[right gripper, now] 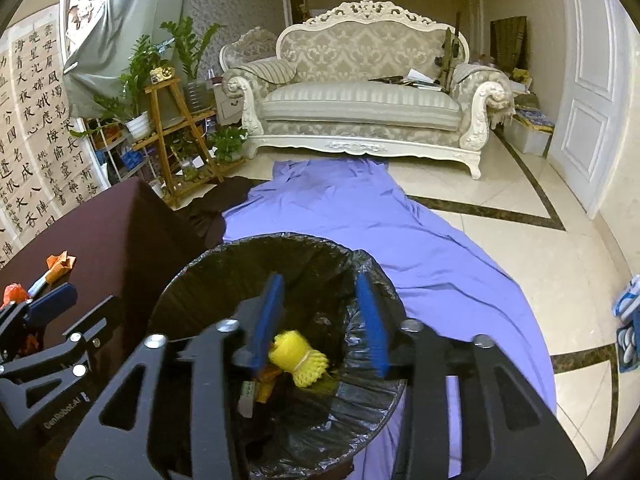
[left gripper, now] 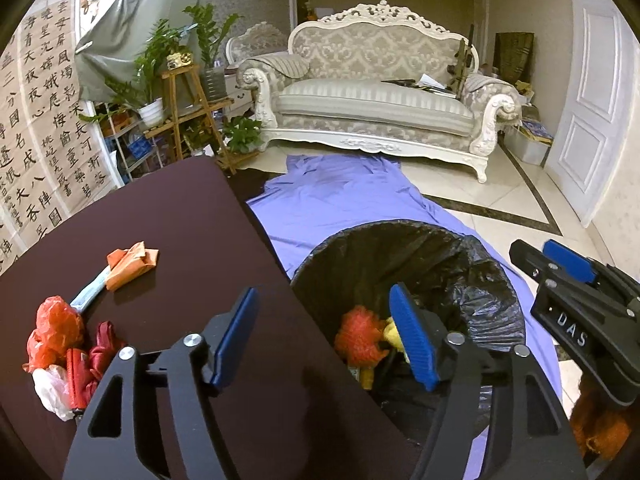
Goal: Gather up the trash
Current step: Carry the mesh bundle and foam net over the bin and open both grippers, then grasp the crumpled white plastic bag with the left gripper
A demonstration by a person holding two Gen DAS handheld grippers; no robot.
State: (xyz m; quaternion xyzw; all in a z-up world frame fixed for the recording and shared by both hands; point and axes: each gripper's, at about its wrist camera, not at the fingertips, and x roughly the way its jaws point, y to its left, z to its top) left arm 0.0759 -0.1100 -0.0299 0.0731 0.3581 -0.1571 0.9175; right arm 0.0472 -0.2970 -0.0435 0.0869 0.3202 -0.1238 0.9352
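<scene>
A bin with a black liner [left gripper: 472, 276] [right gripper: 188, 276] stands beside the dark table [left gripper: 180, 208]. My left gripper [left gripper: 324, 336] is open across the table edge and the bin rim, with an orange foam net [left gripper: 360, 340] lying loose in the bin below it. Over the bin my right gripper [right gripper: 322, 320] is also open, and a yellow foam net [right gripper: 298, 360] sits just under its left pad, not pinched. On the table remain an orange wrapper [left gripper: 132, 264], a pale blue strip [left gripper: 90, 292], a red plastic bag [left gripper: 56, 328], a red packet [left gripper: 80, 376] and white plastic [left gripper: 52, 392].
A purple cloth [right gripper: 360, 216] covers the floor under the bin toward a white sofa [right gripper: 360, 108]. A wooden plant stand [right gripper: 176, 136] is at the left, a white door [right gripper: 588, 100] at the right, and shoes [right gripper: 628, 312] by the right edge.
</scene>
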